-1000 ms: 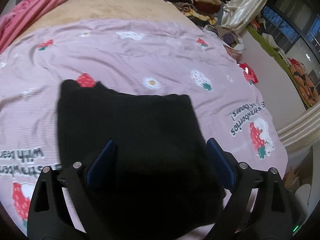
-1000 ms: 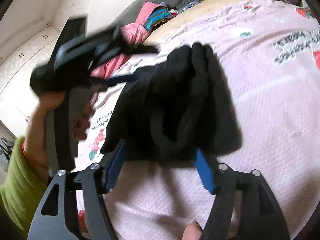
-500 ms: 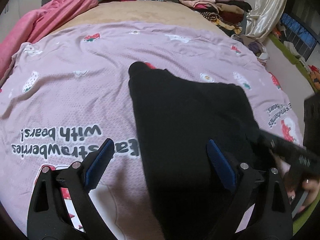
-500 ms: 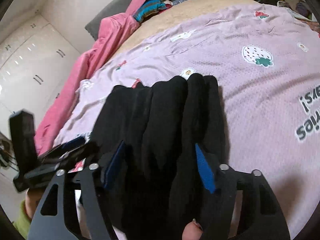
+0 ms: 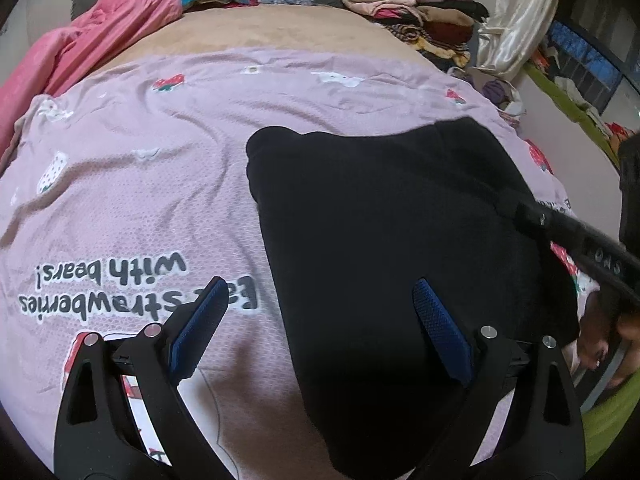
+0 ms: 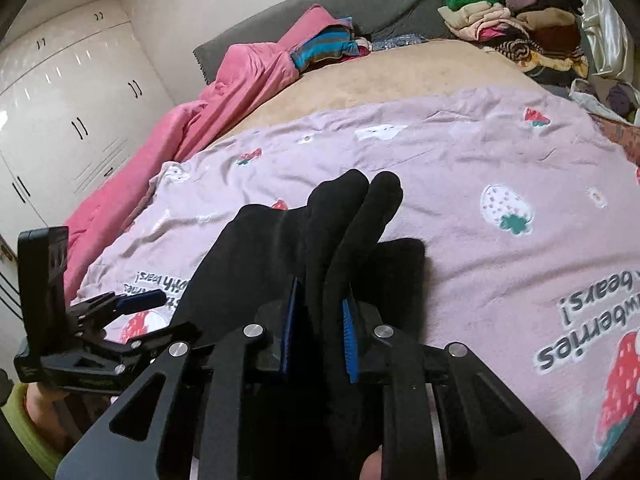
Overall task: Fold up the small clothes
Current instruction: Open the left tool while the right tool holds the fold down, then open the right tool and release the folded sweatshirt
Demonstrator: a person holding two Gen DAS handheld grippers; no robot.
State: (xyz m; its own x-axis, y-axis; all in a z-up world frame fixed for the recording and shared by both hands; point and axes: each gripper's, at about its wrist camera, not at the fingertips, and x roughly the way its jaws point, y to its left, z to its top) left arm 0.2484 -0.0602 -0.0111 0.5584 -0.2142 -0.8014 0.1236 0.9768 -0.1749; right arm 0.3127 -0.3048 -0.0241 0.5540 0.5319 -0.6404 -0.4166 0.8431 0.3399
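Lilac strawberry-print bedspread (image 5: 168, 208) covers the bed, and on it lies the black garment (image 5: 380, 216), soft, light and floppy, best taken at an edge or corner. The right gripper (image 6: 318, 322) has just been closing and pinches a bunched fold; the left gripper (image 5: 316, 328) hangs spread above the cloth.

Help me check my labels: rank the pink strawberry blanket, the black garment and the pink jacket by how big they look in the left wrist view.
1. pink strawberry blanket
2. black garment, close to the camera
3. pink jacket, farther off and partly cropped, so its true size is unsure
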